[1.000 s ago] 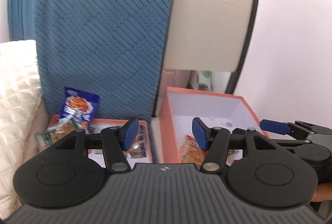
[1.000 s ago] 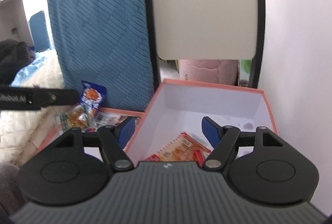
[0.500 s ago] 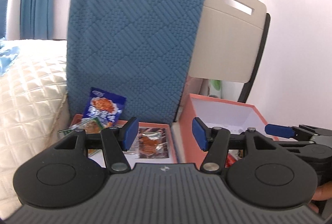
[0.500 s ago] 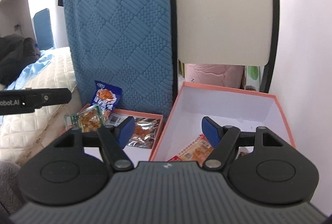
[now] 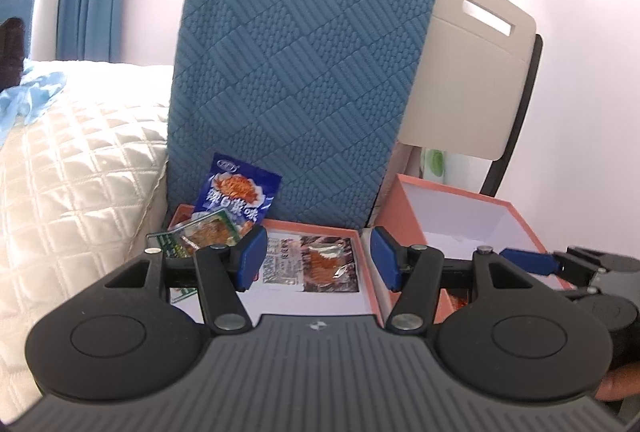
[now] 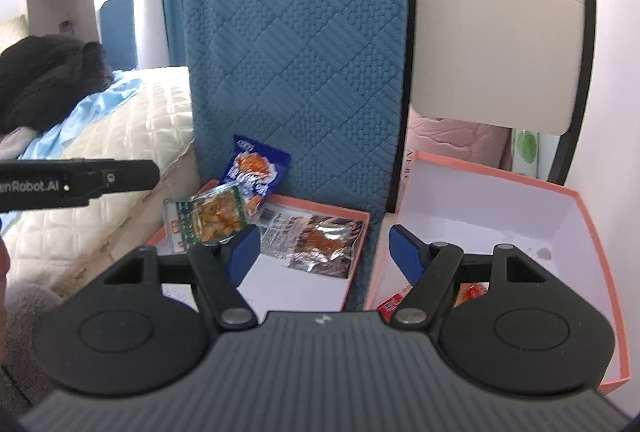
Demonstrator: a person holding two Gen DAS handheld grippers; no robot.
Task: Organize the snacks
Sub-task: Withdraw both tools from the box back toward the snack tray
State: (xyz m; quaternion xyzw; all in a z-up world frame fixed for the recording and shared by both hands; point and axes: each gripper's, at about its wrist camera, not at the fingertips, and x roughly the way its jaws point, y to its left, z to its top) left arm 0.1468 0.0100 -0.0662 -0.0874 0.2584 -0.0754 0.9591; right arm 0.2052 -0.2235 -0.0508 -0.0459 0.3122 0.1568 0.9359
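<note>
Two orange boxes with white insides stand side by side. The left shallow box [image 5: 320,230] [image 6: 360,216] holds a blue snack packet [image 5: 238,193] [image 6: 254,173], a green packet [image 5: 200,232] [image 6: 208,218] and a clear foil packet [image 5: 320,264] [image 6: 324,246]. The right deeper box [image 5: 516,207] [image 6: 580,199] holds a red-orange packet [image 6: 468,290], mostly hidden behind my fingers. My left gripper [image 5: 316,258] is open and empty above the left box. My right gripper [image 6: 324,250] is open and empty above the gap between the boxes.
A blue quilted cushion [image 5: 296,71] [image 6: 296,51] stands upright behind the left box. A beige chair back [image 5: 468,71] [image 6: 496,43] stands behind the right box. A quilted cream bed [image 5: 72,167] lies left. A white wall is right.
Both grippers have pulled back and up and shifted left, away from the right box. The left box and its packets now show more fully. Both stay open and empty.
</note>
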